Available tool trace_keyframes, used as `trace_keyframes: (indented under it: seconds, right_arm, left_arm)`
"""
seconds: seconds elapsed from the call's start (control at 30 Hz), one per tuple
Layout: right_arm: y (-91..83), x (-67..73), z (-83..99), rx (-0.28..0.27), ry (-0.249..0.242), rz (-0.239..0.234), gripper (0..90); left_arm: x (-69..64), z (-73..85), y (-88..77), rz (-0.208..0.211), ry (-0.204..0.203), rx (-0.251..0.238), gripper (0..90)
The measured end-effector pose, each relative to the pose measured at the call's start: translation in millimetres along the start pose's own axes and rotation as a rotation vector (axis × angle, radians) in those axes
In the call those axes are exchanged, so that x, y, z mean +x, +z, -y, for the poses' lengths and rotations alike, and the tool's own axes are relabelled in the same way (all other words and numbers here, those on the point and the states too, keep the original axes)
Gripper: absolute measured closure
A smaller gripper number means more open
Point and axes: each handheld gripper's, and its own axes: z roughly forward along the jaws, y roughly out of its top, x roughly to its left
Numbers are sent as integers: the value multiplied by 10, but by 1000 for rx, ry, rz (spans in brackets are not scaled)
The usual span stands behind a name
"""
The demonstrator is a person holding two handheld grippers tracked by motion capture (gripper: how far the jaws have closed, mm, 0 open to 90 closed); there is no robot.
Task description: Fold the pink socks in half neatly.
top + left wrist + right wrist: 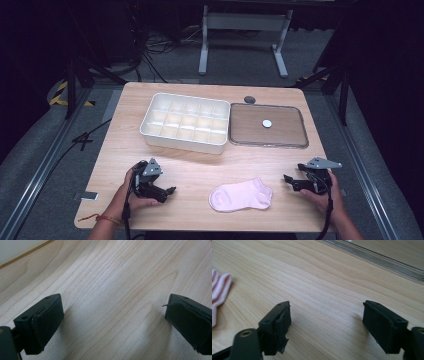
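Pink and soft, the sock (241, 196) lies flat on the wooden table (200, 165) near the front edge, between the two grippers and touched by neither. Its ribbed cuff also shows at the left edge of the right gripper view (219, 290), well clear of the jaws.

To the sock's left, the left gripper (170, 190) rests low over the table in the person's left hand (132, 192), pointing toward the sock. In the left gripper view its jaws stand wide apart (113, 315) with bare wood between them.

To the sock's right, the right gripper (289, 179) sits in the right hand (327, 195), aimed toward the sock. In the right gripper view its jaws are likewise spread (325, 320), with nothing but table grain between them.

Farther back stands a white divided organiser box (185, 122), its small compartments unfilled. Just beside it to the right lies a flat clear lid (267, 126) with a small white disc (267, 123) on its middle. A dark round spot (249, 99) sits on the table just behind the lid.
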Motion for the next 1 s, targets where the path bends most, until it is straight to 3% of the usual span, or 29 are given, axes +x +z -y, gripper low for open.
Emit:
trace_keyframes:
  seconds: [0.4,0.7,0.83,1.0]
  right_arm:
    - [-137,206,-119,-77,-64,-69,327]
    - [-208,348,-159,-100,-102,-105,391]
    - [-223,472,-209,-114,-125,-139,435]
    - [-208,708,-291,-119,-193,-183,492]
  left_arm:
    - [8,-3,9,4,6,-5,22]
    - [8,-5,13,12,4,-3,19]
    - [8,-5,13,11,4,-3,19]
    - [8,-5,13,11,4,-3,20]
